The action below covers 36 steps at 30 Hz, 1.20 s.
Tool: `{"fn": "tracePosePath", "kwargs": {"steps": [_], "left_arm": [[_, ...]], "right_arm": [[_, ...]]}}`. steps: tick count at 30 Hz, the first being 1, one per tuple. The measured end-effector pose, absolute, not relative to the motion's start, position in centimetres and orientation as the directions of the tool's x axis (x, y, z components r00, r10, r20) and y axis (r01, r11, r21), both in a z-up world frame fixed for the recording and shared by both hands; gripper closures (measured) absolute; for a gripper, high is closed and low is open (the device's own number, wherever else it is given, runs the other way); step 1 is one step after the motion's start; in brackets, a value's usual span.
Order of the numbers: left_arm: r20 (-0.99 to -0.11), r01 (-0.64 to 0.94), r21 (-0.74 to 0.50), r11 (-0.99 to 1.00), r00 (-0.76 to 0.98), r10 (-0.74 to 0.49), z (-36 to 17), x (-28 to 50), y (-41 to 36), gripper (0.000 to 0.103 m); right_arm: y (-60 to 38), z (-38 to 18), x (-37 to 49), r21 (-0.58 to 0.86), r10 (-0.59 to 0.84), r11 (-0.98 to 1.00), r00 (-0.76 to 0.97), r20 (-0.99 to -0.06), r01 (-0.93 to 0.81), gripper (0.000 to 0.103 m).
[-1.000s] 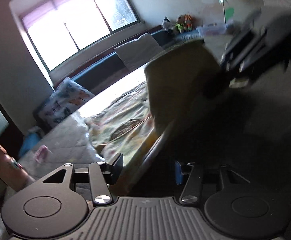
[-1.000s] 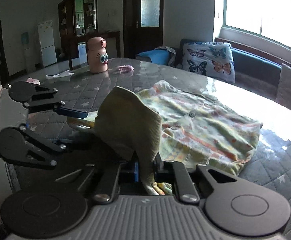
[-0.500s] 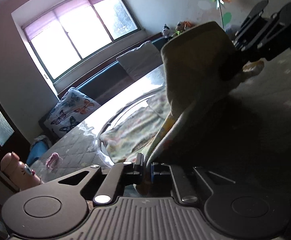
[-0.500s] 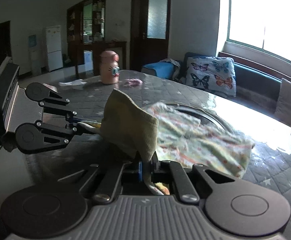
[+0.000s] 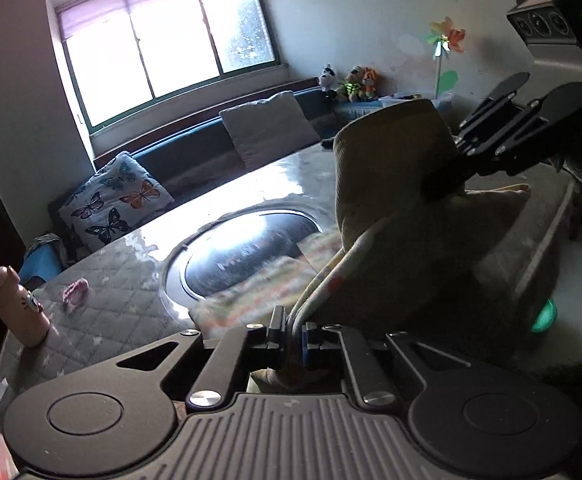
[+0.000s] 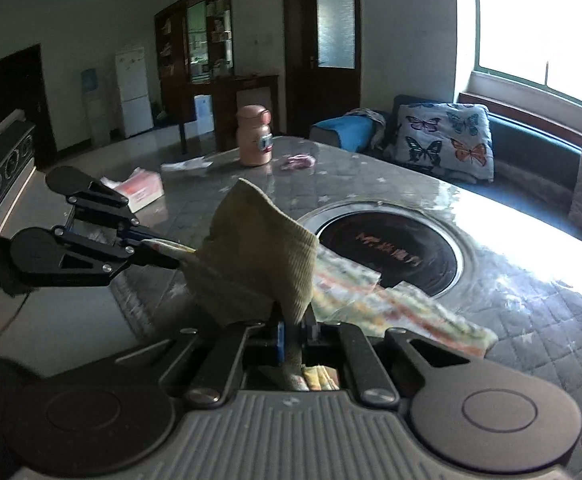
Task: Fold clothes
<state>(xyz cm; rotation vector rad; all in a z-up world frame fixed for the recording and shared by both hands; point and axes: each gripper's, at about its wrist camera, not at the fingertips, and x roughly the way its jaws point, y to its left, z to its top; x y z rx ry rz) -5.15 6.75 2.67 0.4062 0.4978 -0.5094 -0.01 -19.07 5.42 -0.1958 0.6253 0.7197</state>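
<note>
Both grippers hold one garment (image 6: 259, 256), an olive ribbed knit with a floral-print fabric, lifted above the desk (image 6: 531, 308). In the right wrist view, the right gripper (image 6: 293, 330), at lower centre, has its jaws pinching the knit hem; the left gripper (image 6: 159, 250), at centre left, has its jaws pinching the opposite edge. In the left wrist view, the left gripper (image 5: 293, 334) appears at lower centre and the right gripper (image 5: 447, 188) at upper right. The printed portion trails blurred across the desk's round dark inset (image 6: 423, 256). A pink bottle (image 6: 255, 136) stands upright at the desk's far edge.
</note>
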Motion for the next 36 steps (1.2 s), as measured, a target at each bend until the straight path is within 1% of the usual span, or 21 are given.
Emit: {"fn": "tracePosePath", "kwargs": {"steps": [4, 6, 10, 15, 16, 18, 19, 21, 23, 25, 29, 32, 35, 36], "left_arm": [[-0.541, 0.538, 0.254, 0.804, 0.768, -0.343, 2.4, -0.8, 6.3, 0.095], [-0.556, 0.535, 0.241, 0.81, 0.76, -0.336, 1.9, 1.8, 6.2, 0.095], [-0.612, 0.525, 0.224, 0.821, 0.732, -0.301, -0.5, 6.0, 5.8, 0.095], [-0.664, 0.506, 0.185, 0.842, 0.696, -0.272, -3.4, 9.3, 5.9, 0.095], [-0.674, 0.502, 0.178, 0.846, 0.689, -0.267, -4.0, 9.9, 5.9, 0.095], [-0.694, 0.493, 0.163, 0.855, 0.673, -0.256, -5.2, 11.2, 5.9, 0.095], [-0.692, 0.488, 0.154, 0.859, 0.674, -0.259, -5.2, 11.4, 6.1, 0.095], [-0.691, 0.477, 0.139, 0.868, 0.674, -0.26, -5.2, 11.4, 6.4, 0.092], [-0.692, 0.472, 0.124, 0.873, 0.671, -0.264, -5.0, 11.6, 6.7, 0.091], [-0.691, 0.468, 0.132, 0.874, 0.676, -0.257, -4.9, 11.5, 6.6, 0.09], [-0.686, 0.459, 0.145, 0.876, 0.685, -0.245, -4.5, 11.9, 6.5, 0.085], [-0.694, 0.447, 0.128, 0.885, 0.678, -0.243, -4.3, 12.5, 6.7, 0.083], [-0.696, 0.441, 0.131, 0.888, 0.679, -0.234, -4.3, 12.8, 6.7, 0.082], [-0.697, 0.439, 0.132, 0.889, 0.679, -0.232, -4.4, 12.8, 6.6, 0.082]], "right_arm": [[-18.9, 5.2, 4.5, 0.041, 0.535, 0.759, 0.587, -0.608, -0.65, 0.097], [-18.7, 4.5, 7.6, 0.046, 0.52, 0.768, 0.58, -0.627, -0.639, 0.097], [-18.2, 2.1, 12.8, 0.076, 0.497, 0.783, 0.548, -0.673, -0.618, 0.096], [-17.2, -2.3, 17.7, 0.091, 0.452, 0.807, 0.512, -0.73, -0.583, 0.095], [-17.1, -3.1, 18.2, 0.09, 0.445, 0.811, 0.51, -0.736, -0.578, 0.091], [-17.0, -4.4, 18.8, 0.081, 0.433, 0.821, 0.523, -0.734, -0.566, 0.089], [-17.2, -4.7, 19.0, 0.09, 0.435, 0.827, 0.53, -0.728, -0.555, 0.083], [-18.0, -4.9, 18.7, 0.105, 0.437, 0.844, 0.559, -0.705, -0.527, 0.077], [-19.2, -4.6, 17.9, 0.121, 0.436, 0.86, 0.591, -0.679, -0.496, 0.076], [-20.7, -4.2, 16.6, 0.138, 0.425, 0.88, 0.623, -0.657, -0.454, 0.062], [-23.8, -4.5, 14.2, 0.156, 0.361, 0.924, 0.663, -0.655, -0.349, 0.061], [-26.0, -5.1, 12.9, 0.18, 0.323, 0.944, 0.671, -0.667, -0.276, 0.061], [-27.1, -5.9, 12.3, 0.205, 0.31, 0.95, 0.67, -0.675, -0.234, 0.066], [-27.3, -6.1, 12.3, 0.223, 0.315, 0.949, 0.669, -0.673, -0.222, 0.072]]}}
